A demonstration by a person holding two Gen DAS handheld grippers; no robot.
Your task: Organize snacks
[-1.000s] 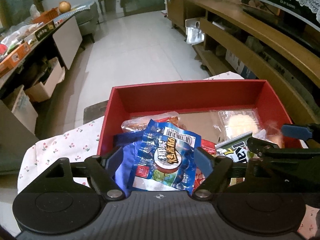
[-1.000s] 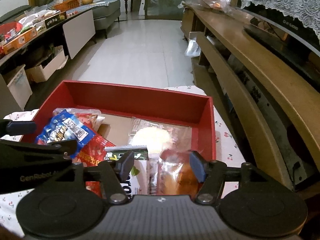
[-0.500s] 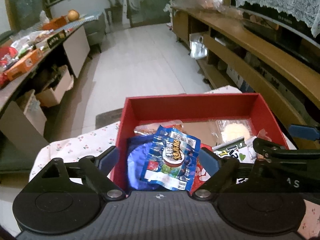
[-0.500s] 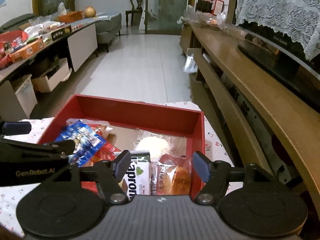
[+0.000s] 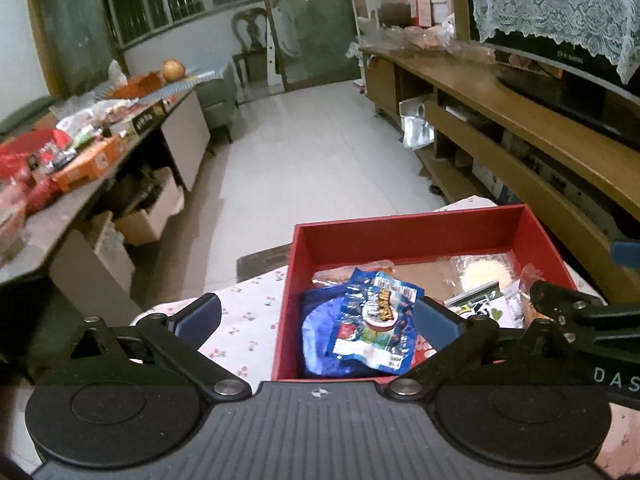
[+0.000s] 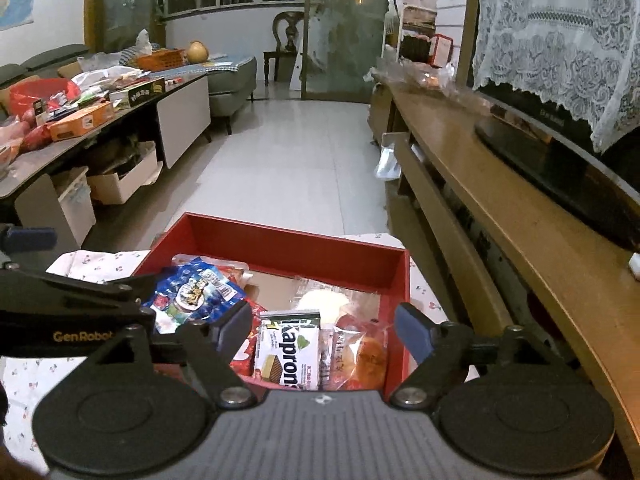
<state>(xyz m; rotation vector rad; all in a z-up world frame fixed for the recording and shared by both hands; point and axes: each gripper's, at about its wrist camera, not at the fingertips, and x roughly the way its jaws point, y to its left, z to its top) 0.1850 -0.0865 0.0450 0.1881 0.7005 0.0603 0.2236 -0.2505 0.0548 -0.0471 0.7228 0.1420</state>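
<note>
We take the red box [image 5: 404, 229] as our landmark: it sits on a cherry-print cloth [image 5: 244, 320] and holds every snack we can see. Starting at its left end, our left gripper [image 5: 318, 318] hangs above the near wall with jaws spread wide and nothing in them; under it lies the blue foil pouch [image 5: 376, 328], glossy, crinkled and flat, resting on a darker blue bag. Toward the box's middle stands the white wafer pack [image 6: 289, 350], a stiff rectangular block, with a clear-wrapped pale round cake [image 6: 322, 302] behind it on the bare cardboard floor. At the right end the clear-wrapped orange bun [image 6: 366, 356] leans by the wall, and our right gripper [image 6: 322, 332] hovers over it, likewise wide open and empty. We judge the filling about done; to tidy well, we should nudge slippery film gently and pinch seams, not soft contents.
</note>
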